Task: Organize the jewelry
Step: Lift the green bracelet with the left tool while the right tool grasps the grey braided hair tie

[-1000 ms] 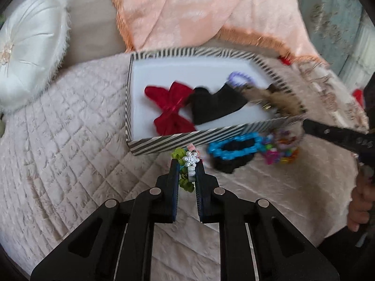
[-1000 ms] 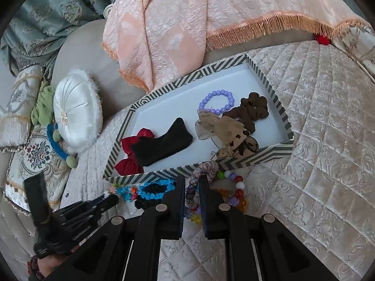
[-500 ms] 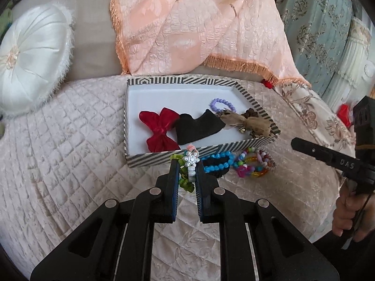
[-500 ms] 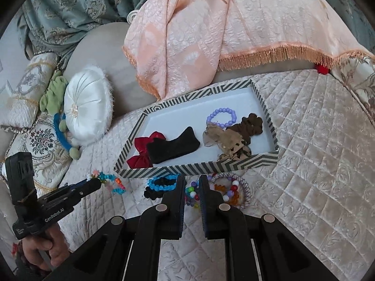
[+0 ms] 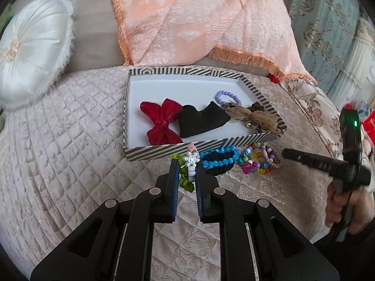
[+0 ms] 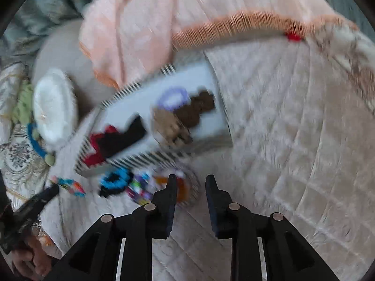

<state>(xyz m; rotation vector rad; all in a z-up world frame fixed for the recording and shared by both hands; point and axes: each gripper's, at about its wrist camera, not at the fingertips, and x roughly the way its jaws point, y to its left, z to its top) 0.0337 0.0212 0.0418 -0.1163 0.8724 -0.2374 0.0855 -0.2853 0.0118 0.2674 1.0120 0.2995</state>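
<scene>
Left gripper (image 5: 186, 164) clamped on a green bead bracelet with a snowflake charm (image 5: 191, 159), just in front of the striped box (image 5: 234, 138). Right gripper (image 6: 189, 182) jaws have just been opening, nothing between them, above the loose bracelets (image 5: 255, 159) beside the box front. Box holds red bow (image 5: 161, 121), black bow (image 5: 201, 120), purple bead bracelet (image 5: 227, 97). Lettering on right gripper's arm too small to read; right view blurred
</scene>
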